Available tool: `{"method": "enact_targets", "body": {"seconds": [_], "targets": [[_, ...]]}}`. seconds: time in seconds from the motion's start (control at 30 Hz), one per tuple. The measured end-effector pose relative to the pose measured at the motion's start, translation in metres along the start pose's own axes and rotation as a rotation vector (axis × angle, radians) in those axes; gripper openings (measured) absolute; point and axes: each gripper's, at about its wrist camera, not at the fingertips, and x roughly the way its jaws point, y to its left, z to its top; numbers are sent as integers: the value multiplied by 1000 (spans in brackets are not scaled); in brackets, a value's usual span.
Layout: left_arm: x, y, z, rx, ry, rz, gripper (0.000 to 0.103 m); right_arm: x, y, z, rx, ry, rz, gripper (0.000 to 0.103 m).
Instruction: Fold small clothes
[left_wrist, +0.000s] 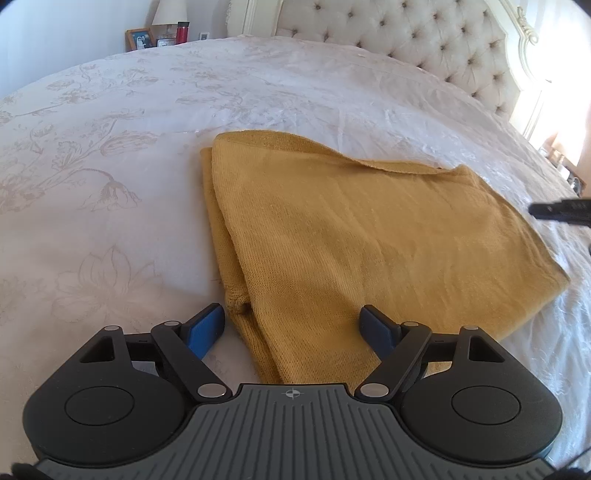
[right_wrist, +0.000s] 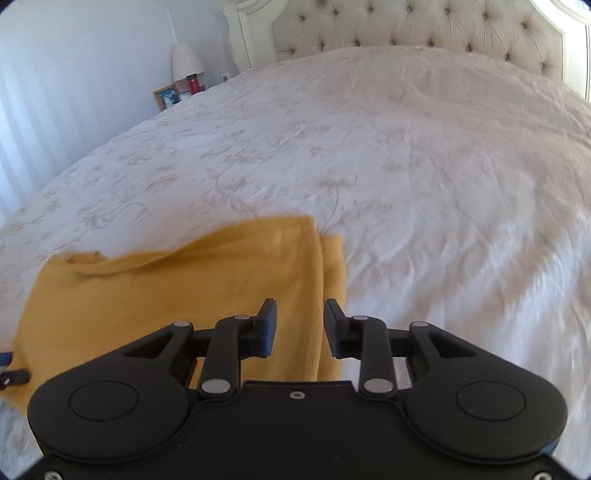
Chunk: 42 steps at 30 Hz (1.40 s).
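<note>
The left gripper (left_wrist: 293, 326) hangs spread wide over the near end of a folded yellow knit garment (left_wrist: 369, 240), holding nothing. The right gripper (right_wrist: 300, 326) is parted too, empty, above the garment's (right_wrist: 177, 295) right edge. The garment lies flat on the white floral bedspread (left_wrist: 110, 166), its long axis slanting toward the headboard (left_wrist: 424, 37).
</note>
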Motion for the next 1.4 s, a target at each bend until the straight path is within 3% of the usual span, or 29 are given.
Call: {"method": "enact_targets", "body": {"seconds": [0.17, 0.37, 0.47, 0.57, 0.67, 0.73, 0.83, 0.93, 1.0, 1.03, 1.13, 1.23, 1.3, 1.4], "targets": [[-1, 2, 0, -18, -5, -9, 80, -9, 7, -30, -53, 66, -20, 41], [-2, 4, 1, -39, -12, -20, 80, -9, 8, -44, -53, 86, -55, 40], [-2, 4, 1, -34, -10, -19, 80, -10, 17, -44, -84, 104, -53, 10], [-5, 2, 1, -19, -4, -25, 80, -14, 31, -43, -178, 103, -136, 9], [-7, -1, 1, 7, 6, -21, 80, -9, 20, -46, -208, 120, -252, 8], [-5, 0, -1, 14, 39, -6, 80, -5, 13, -50, -180, 132, -242, 8], [-9, 0, -3, 58, 89, 9, 80, -2, 26, -53, -249, 134, -253, 8], [-15, 4, -5, 61, 106, -8, 80, -4, 26, -50, -220, 129, -260, 12], [-19, 10, -3, 13, 80, -31, 79, -12, 26, -44, -194, 80, -277, 57], [-22, 12, -1, -8, 55, -37, 79, -18, 30, -41, -198, 34, -279, 62], [-35, 17, 8, -86, -83, -49, 80, -32, 45, -30, -216, -55, -225, 63], [-34, 17, 14, -156, -168, -88, 80, -29, 65, -18, -226, -77, -137, 64], [-25, 13, 16, -164, -163, -80, 80, -17, 83, -11, -228, -61, -67, 67], [-8, 9, 12, -152, -83, -37, 80, 7, 108, -5, -223, -31, 19, 68]]}}
